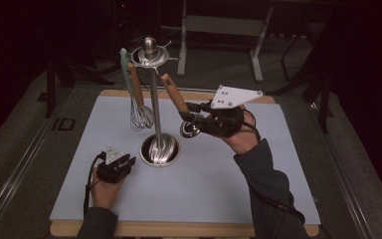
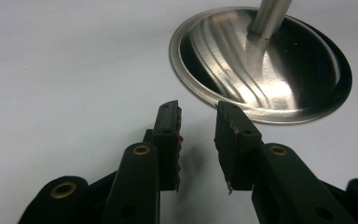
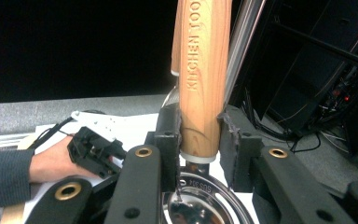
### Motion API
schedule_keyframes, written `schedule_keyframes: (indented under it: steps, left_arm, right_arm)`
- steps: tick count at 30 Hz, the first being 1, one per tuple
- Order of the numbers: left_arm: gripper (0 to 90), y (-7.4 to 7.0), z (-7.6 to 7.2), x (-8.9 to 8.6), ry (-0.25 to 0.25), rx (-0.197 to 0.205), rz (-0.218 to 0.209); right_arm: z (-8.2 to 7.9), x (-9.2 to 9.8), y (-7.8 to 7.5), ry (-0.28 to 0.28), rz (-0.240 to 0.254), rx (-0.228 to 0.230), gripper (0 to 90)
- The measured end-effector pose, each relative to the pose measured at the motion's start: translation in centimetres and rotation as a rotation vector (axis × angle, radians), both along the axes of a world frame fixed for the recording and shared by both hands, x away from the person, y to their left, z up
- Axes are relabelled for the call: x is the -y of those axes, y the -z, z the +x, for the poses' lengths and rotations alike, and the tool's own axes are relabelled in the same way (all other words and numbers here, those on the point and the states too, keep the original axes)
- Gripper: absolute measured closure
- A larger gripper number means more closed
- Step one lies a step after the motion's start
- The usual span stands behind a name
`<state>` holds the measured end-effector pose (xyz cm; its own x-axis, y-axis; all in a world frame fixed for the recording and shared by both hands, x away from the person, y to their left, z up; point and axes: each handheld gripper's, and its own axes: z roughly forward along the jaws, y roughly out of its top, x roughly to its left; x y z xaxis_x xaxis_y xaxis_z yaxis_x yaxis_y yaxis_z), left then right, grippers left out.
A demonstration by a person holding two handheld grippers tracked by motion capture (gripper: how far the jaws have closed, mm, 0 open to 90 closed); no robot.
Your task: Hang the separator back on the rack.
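Observation:
A steel utensil stand (image 1: 155, 107) rises from a round dished base (image 1: 160, 149) in the middle of the white mat. From its top ring hang a wire whisk (image 1: 140, 117) with a wooden handle and a pale green utensil (image 1: 125, 69). My right gripper (image 1: 191, 115) is off the table to the right of the pole, shut on the lower end of a ladle's wooden handle (image 3: 200, 79). The ladle's small steel bowl (image 3: 205, 200) sits just below the jaws. My left gripper (image 2: 198, 121) rests low on the mat beside the base (image 2: 261, 65), open with nothing between its pads.
The white mat (image 1: 204, 189) lies on a wooden board whose edge runs along the front. A metal frame (image 1: 219, 25) stands on the dark floor behind the table. In the right gripper view, the other hand and the left gripper (image 3: 95, 149) sit at the lower left.

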<state>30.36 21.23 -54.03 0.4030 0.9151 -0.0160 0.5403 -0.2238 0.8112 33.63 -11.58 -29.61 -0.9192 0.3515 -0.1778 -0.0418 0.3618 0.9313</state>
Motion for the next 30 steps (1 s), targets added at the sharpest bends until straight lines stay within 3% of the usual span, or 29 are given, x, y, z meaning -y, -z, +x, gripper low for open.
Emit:
schedule_keyframes:
  steps: [15,30]
  left_arm:
    - [70.6,0.0,0.0,0.0,0.001,-0.002,-0.002]
    - [70.5,0.0,0.1,0.0,0.001,-0.004,-0.002]
  right_arm:
    - [0.1,-1.7,-0.6,0.018,0.0,0.015,70.9]
    - [1.7,-2.9,0.1,0.07,-0.006,-0.022,70.8]
